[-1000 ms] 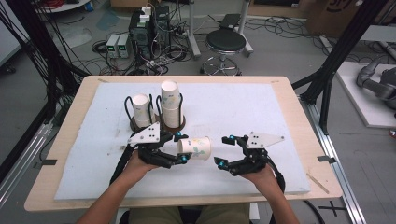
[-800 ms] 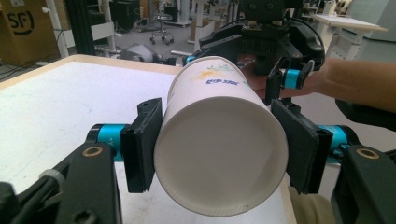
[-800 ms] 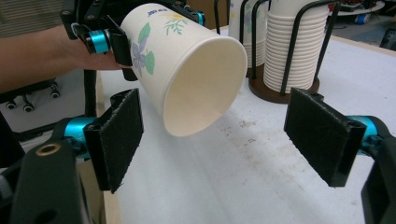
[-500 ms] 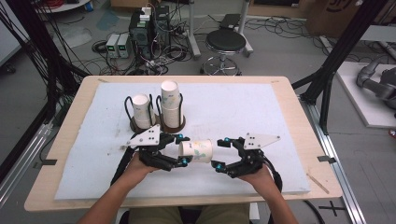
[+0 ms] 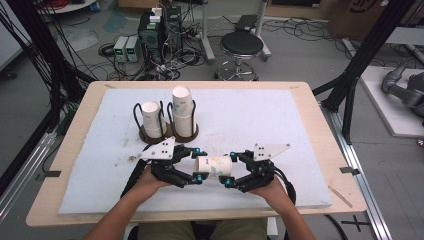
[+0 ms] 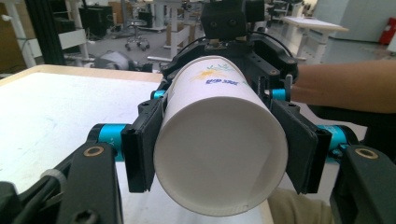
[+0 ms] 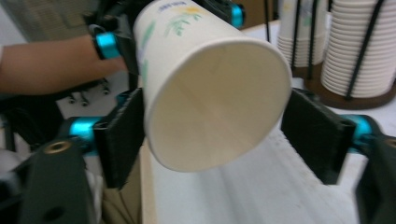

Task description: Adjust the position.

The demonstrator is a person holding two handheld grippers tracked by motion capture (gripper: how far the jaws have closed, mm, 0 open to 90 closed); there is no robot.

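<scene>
Item: paper cup (image 5: 214,167), printed, lying sideways above white mat (image 5: 280,125), between grippers.
Handling (judged): light, thin-walled, crushable, slick; grip gently mid-wall.
Left gripper (image 5: 196,165): pinching base end.
Right gripper (image 5: 231,169): jaws just closing around rim end, gap visible.

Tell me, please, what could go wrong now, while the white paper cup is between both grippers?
1. The left gripper is shut on the closed end of the white paper cup with a printed pattern; thin walls may dent.
2. The right gripper has just been closing around the open rim, one pad touching, the other apart. An uneven squeeze could crumple the rim or twist the cup.
3. The cup lies level above the white foam mat; a slip would drop it there.
</scene>
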